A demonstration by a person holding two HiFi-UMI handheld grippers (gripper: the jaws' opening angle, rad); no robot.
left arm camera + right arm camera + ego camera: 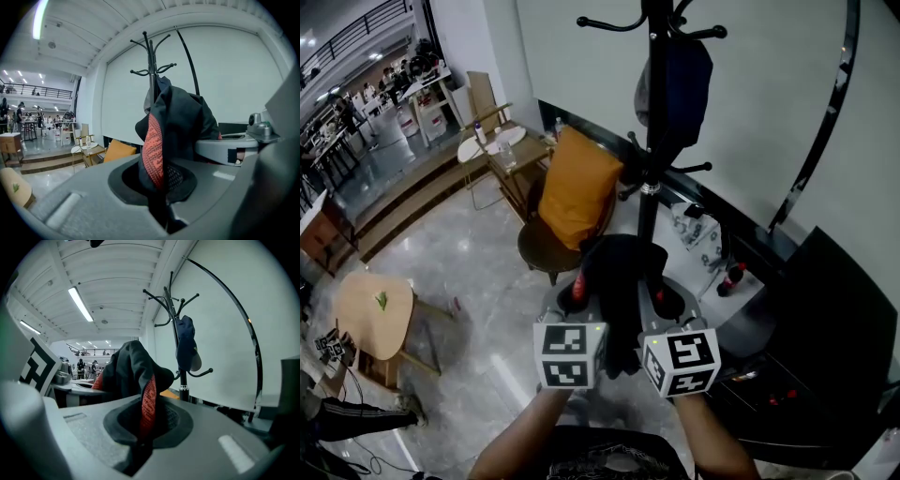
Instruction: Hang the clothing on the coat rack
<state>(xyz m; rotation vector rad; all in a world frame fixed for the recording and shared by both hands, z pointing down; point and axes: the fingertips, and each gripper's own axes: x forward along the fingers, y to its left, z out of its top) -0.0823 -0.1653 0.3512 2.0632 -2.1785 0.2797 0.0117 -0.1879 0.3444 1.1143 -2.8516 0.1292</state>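
the coat rack [648,204] stood at twelve o'clock with a dark cap [677,84] hung on it. the black garment [617,281] was held up at six o'clock, short of the rack, with the jaws of the left gripper [578,292] and right gripper [661,302] each pinching its fabric.

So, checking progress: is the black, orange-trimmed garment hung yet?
Not hung: left gripper and right gripper clamp the garment, short of the black coat rack.

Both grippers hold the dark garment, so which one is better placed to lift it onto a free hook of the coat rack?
Probably the right gripper: both are shut on the garment, but it sits closer to the coat rack, and a bare lower hook points toward its side.
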